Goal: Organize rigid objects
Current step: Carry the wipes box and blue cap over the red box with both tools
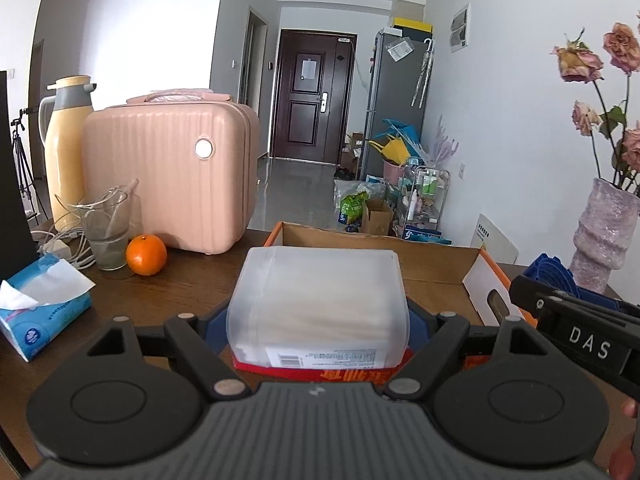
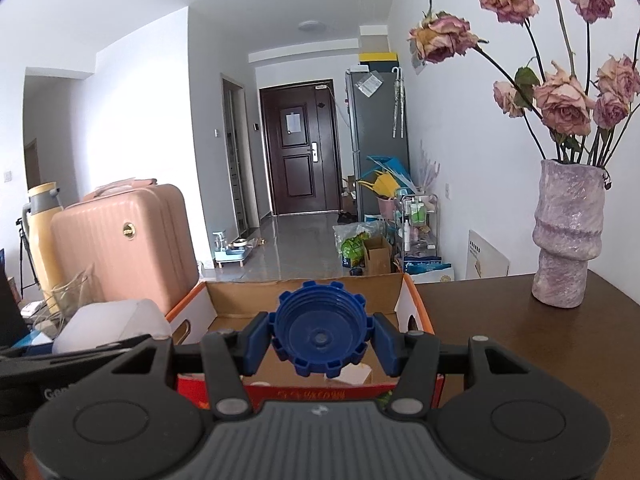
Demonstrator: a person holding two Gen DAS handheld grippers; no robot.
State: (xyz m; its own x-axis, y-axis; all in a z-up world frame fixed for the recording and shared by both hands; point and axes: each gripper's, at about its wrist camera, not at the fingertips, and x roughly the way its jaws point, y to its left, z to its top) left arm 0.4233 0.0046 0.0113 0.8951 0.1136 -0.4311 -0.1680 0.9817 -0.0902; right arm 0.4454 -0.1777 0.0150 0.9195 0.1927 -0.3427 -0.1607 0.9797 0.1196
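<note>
My left gripper (image 1: 319,320) is shut on a frosted clear plastic box (image 1: 320,300) with a barcode label, held above the near edge of an open cardboard box (image 1: 436,264) with orange rims. My right gripper (image 2: 320,338) is shut on a blue ribbed plastic cap (image 2: 320,330), its hollow side facing the camera, held over the same cardboard box (image 2: 304,292). The blue cap (image 1: 554,272) and the right gripper's black body show at the right edge of the left wrist view. The frosted box (image 2: 112,320) shows at the left of the right wrist view.
On the brown table (image 1: 200,276) stand a pink hard case (image 1: 168,176), a yellow thermos (image 1: 66,148), a clear glass (image 1: 106,232), an orange (image 1: 146,255) and a blue tissue pack (image 1: 44,308). A purple vase (image 2: 566,236) of dried roses stands at the right.
</note>
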